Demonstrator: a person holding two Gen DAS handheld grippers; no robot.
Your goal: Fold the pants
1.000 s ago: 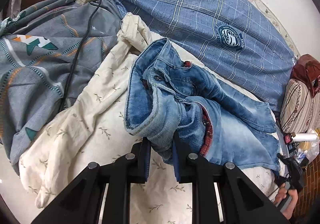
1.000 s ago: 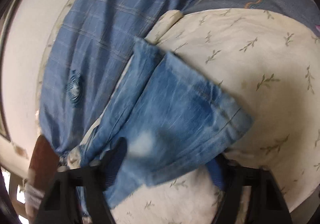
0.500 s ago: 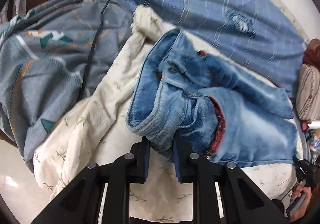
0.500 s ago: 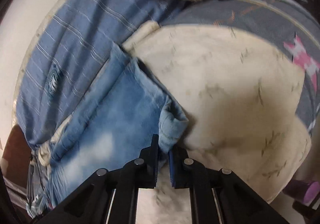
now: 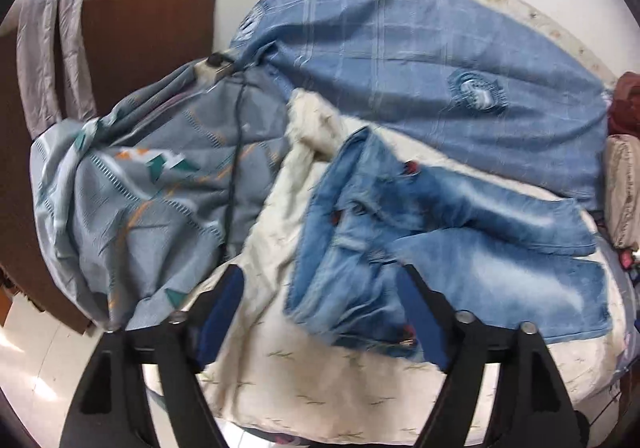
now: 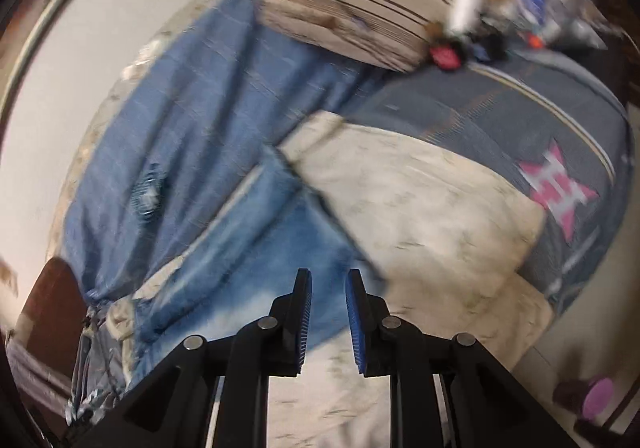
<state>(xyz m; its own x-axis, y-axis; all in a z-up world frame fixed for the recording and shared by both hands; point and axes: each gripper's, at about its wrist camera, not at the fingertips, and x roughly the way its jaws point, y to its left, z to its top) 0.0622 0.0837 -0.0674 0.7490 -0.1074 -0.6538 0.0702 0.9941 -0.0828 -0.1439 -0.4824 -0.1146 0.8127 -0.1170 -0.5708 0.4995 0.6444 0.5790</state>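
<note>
We have just let go of the faded blue denim pants (image 5: 440, 244): our left gripper (image 5: 320, 312) no longer pinches the waistband and its jaws are opening wide above it, with nothing pressed between them. Our right gripper (image 6: 328, 316) has released the hem too, its jaws opening slightly and empty. The pants lie on the cream leaf-print blanket (image 5: 280, 376), below the blue checked sheet (image 5: 400, 60), legs stacked, ready for the next fold.

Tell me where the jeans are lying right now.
The jeans lie on the cream sheet, centre-right in the left wrist view, just below the blue checked blanket.
</note>
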